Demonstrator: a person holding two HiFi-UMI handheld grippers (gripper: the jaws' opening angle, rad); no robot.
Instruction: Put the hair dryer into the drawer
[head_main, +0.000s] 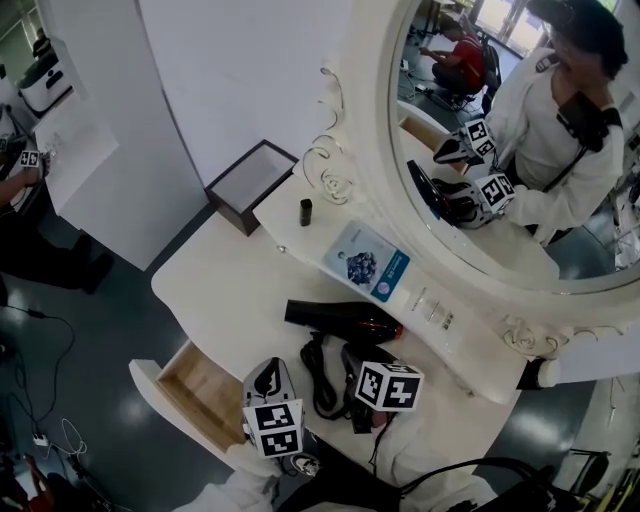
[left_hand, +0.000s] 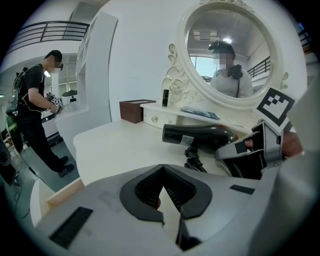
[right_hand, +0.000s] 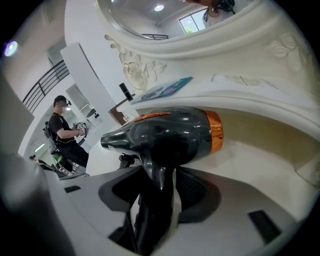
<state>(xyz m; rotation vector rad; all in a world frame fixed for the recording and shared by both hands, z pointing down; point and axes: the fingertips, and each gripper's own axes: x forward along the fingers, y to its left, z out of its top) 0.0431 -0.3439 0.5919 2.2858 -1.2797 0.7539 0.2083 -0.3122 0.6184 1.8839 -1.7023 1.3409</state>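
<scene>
The right gripper's (right_hand: 160, 176) jaws stand released, spread on either side of the hair dryer's (right_hand: 167, 131) handle without pressing it. The dryer lies on the white bench (head_main: 235, 285). The left gripper's (left_hand: 163, 167) jaws are clenched together with nothing between them. The open drawer (head_main: 200, 392) sits at the dryer's eight o'clock. Farther off, at one o'clock, stands the oval mirror (head_main: 375, 160).

The left gripper (left_hand: 164, 194) and right gripper (right_hand: 160, 187) had grey shells, black ribbed pads (left_hand: 149, 190) and white cubes (head_main: 273, 428) with black square markers. White sleeves (head_main: 425, 455) showed at six o'clock.
</scene>
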